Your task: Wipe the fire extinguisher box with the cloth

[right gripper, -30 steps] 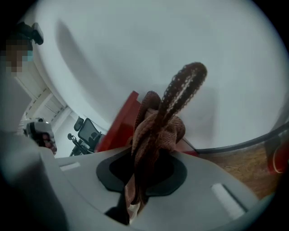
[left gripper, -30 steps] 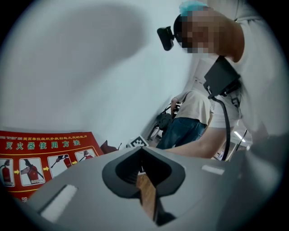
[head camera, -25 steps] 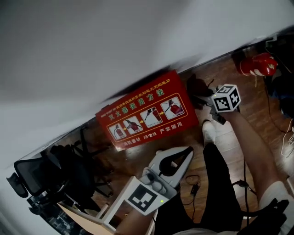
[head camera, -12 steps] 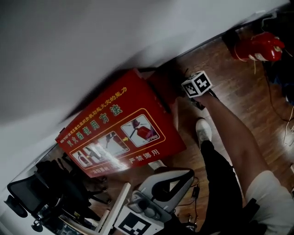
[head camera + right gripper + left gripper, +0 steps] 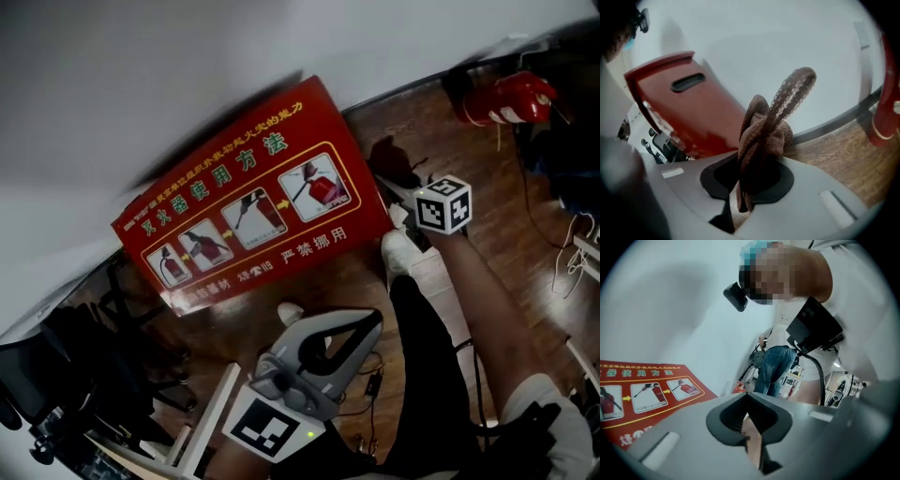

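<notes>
The red fire extinguisher box (image 5: 253,206) stands against the white wall, its front panel of yellow-framed instruction pictures facing me. In the right gripper view its red side with a dark handle slot (image 5: 689,82) lies ahead on the left. My right gripper (image 5: 417,202) hangs just right of the box, apart from it, shut on a brown knitted cloth (image 5: 764,136) that sticks up out of the jaws (image 5: 737,201). My left gripper (image 5: 370,323) is held low in front of the box, jaws together with nothing in them (image 5: 753,441). The box front (image 5: 642,394) shows at its left.
A red fire extinguisher (image 5: 506,98) lies on the wooden floor at the far right by the wall. A black office chair (image 5: 56,375) stands at lower left. Cables (image 5: 572,253) trail at the right. The person's dark trouser leg and white shoe (image 5: 398,253) are below the right gripper.
My right gripper with the cloth has come down and to the right, off the box's side. The head view has swung, so the box now shows more squarely. The left gripper stays low.
</notes>
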`<state>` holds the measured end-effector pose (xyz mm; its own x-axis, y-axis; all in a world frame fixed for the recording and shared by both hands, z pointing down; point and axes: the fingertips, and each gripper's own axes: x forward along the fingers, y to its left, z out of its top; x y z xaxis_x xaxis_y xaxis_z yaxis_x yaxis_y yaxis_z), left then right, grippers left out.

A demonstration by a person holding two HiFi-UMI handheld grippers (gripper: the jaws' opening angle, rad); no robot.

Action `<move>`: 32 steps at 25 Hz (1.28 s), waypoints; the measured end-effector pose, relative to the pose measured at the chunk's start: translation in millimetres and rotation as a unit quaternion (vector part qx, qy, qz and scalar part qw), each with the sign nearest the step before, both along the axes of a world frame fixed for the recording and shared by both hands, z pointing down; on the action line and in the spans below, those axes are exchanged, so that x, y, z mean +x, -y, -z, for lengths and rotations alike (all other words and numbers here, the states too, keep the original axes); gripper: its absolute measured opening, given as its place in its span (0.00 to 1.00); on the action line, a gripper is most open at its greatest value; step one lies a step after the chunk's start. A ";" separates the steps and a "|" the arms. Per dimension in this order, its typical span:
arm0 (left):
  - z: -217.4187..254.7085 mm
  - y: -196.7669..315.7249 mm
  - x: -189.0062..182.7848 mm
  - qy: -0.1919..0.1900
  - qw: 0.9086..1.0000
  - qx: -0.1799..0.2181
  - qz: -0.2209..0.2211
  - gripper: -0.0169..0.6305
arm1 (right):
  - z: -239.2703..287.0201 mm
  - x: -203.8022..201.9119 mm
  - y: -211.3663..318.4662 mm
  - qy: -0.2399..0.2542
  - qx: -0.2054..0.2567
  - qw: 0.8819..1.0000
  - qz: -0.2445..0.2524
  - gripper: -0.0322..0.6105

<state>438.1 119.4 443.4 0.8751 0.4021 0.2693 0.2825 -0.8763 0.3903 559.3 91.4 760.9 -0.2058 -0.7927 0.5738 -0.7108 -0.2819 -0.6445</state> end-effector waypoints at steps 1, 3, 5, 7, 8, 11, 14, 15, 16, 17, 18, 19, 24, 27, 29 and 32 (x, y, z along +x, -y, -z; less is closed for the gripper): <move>6.1 3.3 -8.7 -0.003 1.000 0.004 0.002 0.03 | 24.1 -8.7 -8.4 -0.008 0.009 1.000 -0.009 0.14; 18.0 9.7 -28.0 -0.010 1.000 0.014 0.009 0.02 | 72.7 -30.8 -21.2 -0.015 0.029 0.999 -0.024 0.14; 28.1 12.8 -51.0 -0.012 1.000 0.019 0.009 0.03 | 117.6 -59.1 -29.3 -0.016 0.047 0.998 -0.033 0.14; 35.2 16.5 -74.3 -0.013 0.999 0.031 0.000 0.03 | 153.2 -87.2 -29.1 -0.011 0.066 0.997 -0.044 0.14; 36.3 19.9 -84.8 -0.012 0.999 0.040 -0.004 0.03 | 165.9 -98.2 -24.8 -0.009 0.076 0.996 -0.049 0.14; 34.1 30.2 -112.9 0.001 0.999 0.053 -0.003 0.03 | 184.2 -124.3 -5.6 -0.007 0.093 0.994 -0.054 0.14; 28.3 43.5 -129.3 0.010 0.998 0.062 0.015 0.03 | 181.5 -138.1 13.1 0.004 0.104 0.992 -0.064 0.14; 24.8 47.9 -131.5 0.009 0.998 0.060 0.028 0.03 | 176.0 -136.5 18.9 0.008 0.109 0.991 -0.072 0.14; 20.3 51.4 -132.8 0.005 0.998 0.054 0.043 0.03 | 167.9 -132.8 24.1 0.012 0.113 0.990 -0.079 0.14; 14.6 54.0 -134.1 0.002 0.997 0.044 0.058 0.03 | 157.5 -129.2 28.8 0.017 0.114 0.990 -0.086 0.14; 7.4 55.3 -136.0 0.000 0.997 0.035 0.071 0.03 | 145.1 -127.4 32.6 0.020 0.114 0.989 -0.091 0.14; -1.2 55.9 -138.4 0.001 0.996 0.028 0.079 0.03 | 130.6 -127.2 35.8 0.020 0.110 0.990 -0.090 0.14; -46.4 60.1 -148.2 0.005 0.994 0.032 0.105 0.03 | 40.8 -130.6 47.4 0.003 0.058 0.997 -0.055 0.14; -71.5 64.4 -158.1 0.010 0.993 0.034 0.112 0.02 | -18.8 -136.2 48.9 -0.011 0.013 0.999 -0.033 0.14; -87.0 68.5 -164.5 0.010 0.992 0.036 0.118 0.02 | -59.3 -137.4 47.0 -0.018 -0.022 0.999 -0.025 0.14; -103.6 74.8 -172.8 0.007 0.991 0.037 0.127 0.03 | -106.9 -136.1 39.7 -0.029 -0.071 0.997 -0.016 0.14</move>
